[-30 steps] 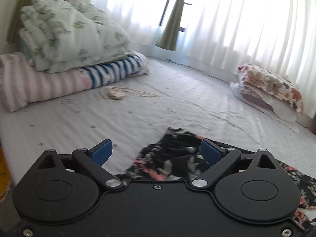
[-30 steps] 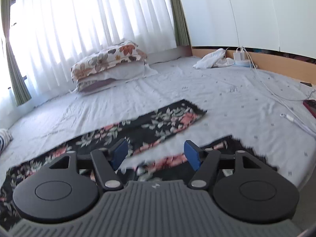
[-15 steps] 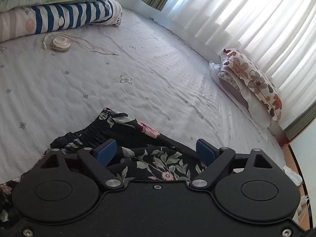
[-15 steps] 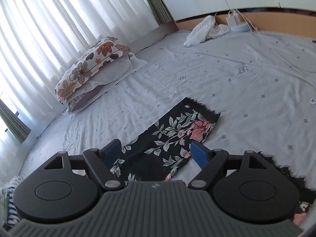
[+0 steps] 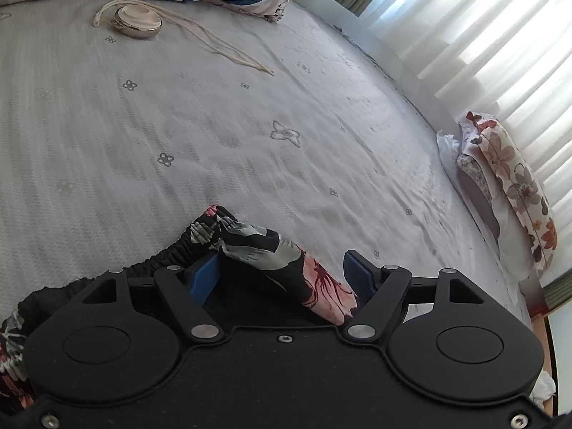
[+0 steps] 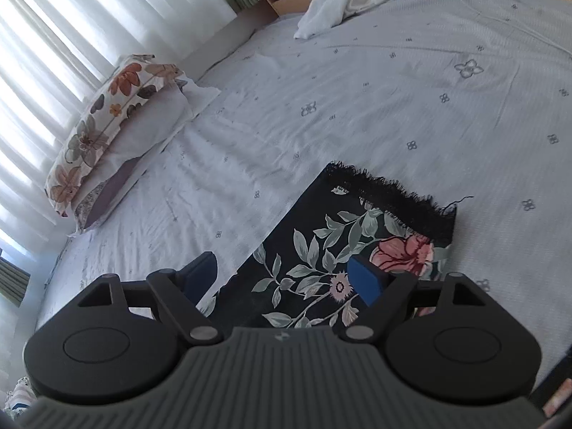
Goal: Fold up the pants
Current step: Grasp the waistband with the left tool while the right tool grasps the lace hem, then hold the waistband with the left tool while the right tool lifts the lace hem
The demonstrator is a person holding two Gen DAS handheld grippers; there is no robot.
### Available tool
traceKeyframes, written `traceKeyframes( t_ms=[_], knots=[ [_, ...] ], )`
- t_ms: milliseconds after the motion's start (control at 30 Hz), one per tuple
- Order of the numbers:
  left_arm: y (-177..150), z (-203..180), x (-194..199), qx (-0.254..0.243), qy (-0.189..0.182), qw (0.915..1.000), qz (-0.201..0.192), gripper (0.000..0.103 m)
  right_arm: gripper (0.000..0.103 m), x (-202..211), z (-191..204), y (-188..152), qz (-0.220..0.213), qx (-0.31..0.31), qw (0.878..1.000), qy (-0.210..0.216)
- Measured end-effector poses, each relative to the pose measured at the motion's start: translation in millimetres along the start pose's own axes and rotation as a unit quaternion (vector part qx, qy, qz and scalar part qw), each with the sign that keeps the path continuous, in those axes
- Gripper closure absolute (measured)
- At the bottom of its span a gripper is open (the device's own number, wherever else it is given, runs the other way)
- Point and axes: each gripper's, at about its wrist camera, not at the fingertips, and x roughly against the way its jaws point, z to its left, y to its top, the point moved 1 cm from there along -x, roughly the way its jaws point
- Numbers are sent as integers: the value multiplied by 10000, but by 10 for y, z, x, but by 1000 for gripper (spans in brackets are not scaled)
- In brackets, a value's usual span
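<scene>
In the left wrist view, the waistband corner of the pants (image 5: 250, 246) was seen bunched on the bed sheet (image 5: 178, 125) between the left gripper (image 5: 282, 275), whose jaws had just been closing; whether the pads pressed could not be told. In the right wrist view, the fringed leg hem lay flat between the right gripper (image 6: 286, 275), whose widely parted jaws had been opening.

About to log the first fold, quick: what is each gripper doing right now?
Left gripper: open, jaws have just been closing around the pants' waistband corner, not yet clamped.
Right gripper: open, jaws have just been opening, over the pant leg, holding nothing.
</scene>
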Motion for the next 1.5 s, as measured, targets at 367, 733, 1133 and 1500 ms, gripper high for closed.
traceKeyframes(
  t_ms=[367, 733, 1133, 1500],
  knots=[
    [55, 66, -172, -437, 563, 9972, -213, 93, 10, -989, 316, 70, 23, 301, 9964, -796],
    [110, 245, -220, -507, 286, 9983, -51, 98, 32, -1420, 382, 87, -50, 388, 9862, -1607],
    [92, 112, 196, -634, 257, 9966, -470, 102, 101, -724, 12, 225, -560, 87, 9910, -1214],
    [191, -4, 1044, -746, -27, 9954, -606, 102, 101, 395, -450, 235, -693, -44, 9959, -577]
  ],
)
